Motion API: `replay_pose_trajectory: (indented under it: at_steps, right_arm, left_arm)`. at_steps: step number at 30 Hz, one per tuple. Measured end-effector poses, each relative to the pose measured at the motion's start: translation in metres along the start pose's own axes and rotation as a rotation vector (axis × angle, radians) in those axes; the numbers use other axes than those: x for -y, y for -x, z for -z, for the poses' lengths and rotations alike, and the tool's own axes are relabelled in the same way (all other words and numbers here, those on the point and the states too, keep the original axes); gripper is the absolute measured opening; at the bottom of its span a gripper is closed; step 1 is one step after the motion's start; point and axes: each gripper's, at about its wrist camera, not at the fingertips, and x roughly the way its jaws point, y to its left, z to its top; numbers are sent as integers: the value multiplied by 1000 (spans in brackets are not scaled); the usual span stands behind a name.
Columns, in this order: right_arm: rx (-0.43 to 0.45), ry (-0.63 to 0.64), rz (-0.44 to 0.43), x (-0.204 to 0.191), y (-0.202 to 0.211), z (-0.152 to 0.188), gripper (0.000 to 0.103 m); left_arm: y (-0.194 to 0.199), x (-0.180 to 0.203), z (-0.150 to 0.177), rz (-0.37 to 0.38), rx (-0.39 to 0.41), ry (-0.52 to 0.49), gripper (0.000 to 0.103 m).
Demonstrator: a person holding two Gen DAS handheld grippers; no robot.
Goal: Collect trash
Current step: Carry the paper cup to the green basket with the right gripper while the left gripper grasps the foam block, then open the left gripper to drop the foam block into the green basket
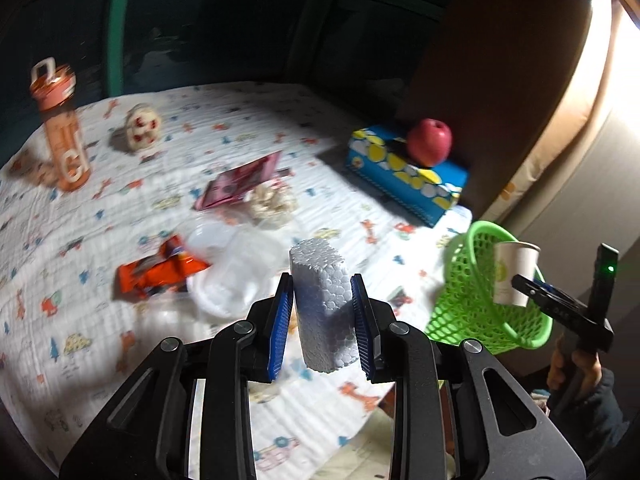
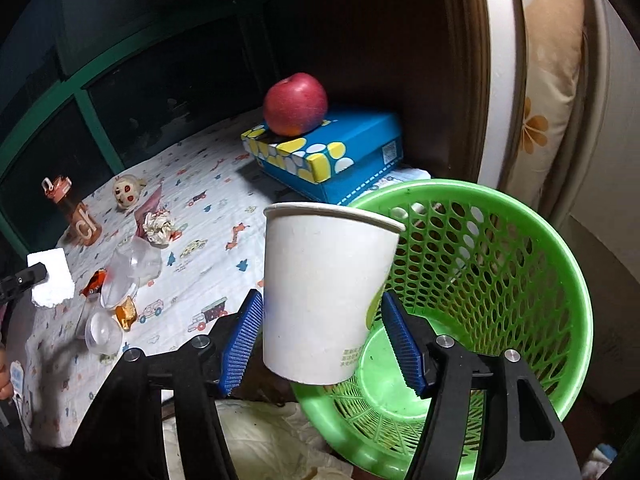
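My left tool (image 1: pixel 322 312) grips a white foam block (image 1: pixel 324 304) between its blue pads (image 1: pixel 280 324), low in the centre of the left wrist view, lifted above the patterned cloth on the table (image 1: pixel 240 128). My right tool (image 2: pixel 320 340) is clamped on a white paper cup (image 2: pixel 324 292), held upright in the middle of the right wrist view, with the cup in front of the mouth of the green basket (image 2: pixel 500 280), which fills the lower right of that frame and is tipped toward me. In the left wrist view the same cup (image 1: pixel 514 274) and basket (image 1: pixel 476 292) sit at the right edge, with the right tool (image 1: pixel 528 286) just beside them

The rest of the trash lies on the cloth: an orange wrapper (image 1: pixel 160 272) at centre left, touching clear plastic cups (image 1: pixel 228 272) just left of the foam; above these a pink packet (image 1: pixel 240 184) leaning beside a crumpled paper ball (image 1: pixel 272 204). At the upper left stands an orange water bottle (image 1: pixel 62 128), with a small skull-like toy (image 1: pixel 142 130) near it. At the upper right a red apple (image 1: pixel 430 142) rests on a blue tissue box (image 1: pixel 404 172). The left view is blurred, so small details on the cloth are unclear
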Motion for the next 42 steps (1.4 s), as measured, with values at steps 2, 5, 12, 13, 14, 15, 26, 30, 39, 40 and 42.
replay_pose_trajectory:
  at_steps: [2,5,12,13,14,15,26,30,39,40,42]
  right_arm:
    - [-7,-28,17,12,-1,2,57]
    - [-14,-52,38,27,0,4,54]
    - [3,-87,40,45,11,11,54]
    - [11,-90,43,48,16,12,54]
    - [16,-93,43,51,20,12,54]
    - [25,-98,46,54,26,13,54]
    - [117,-130,100,82,79,20,67]
    - [122,-146,99,90,84,24,69]
    - [109,-171,91,101,83,33,69]
    - [111,-171,92,100,84,33,69]
    - [114,-173,87,99,84,33,70]
  left_arm:
    - [-8,17,-4,26,-8,-27,28]
    - [-18,39,-8,56,-24,-69,28]
    - [-45,88,-11,125,-70,-141,28]
    - [-47,96,-12,137,-76,-153,28]
    - [-51,105,-13,145,-82,-168,28]
    - [-55,113,-13,154,-88,-182,28]
    - [-99,201,-5,272,-189,-291,28]
    - [-115,223,-3,282,-216,-315,29]
    - [-135,248,4,329,-277,-316,46]
    - [-136,248,5,330,-275,-314,49]
    - [-134,247,6,325,-268,-323,50]
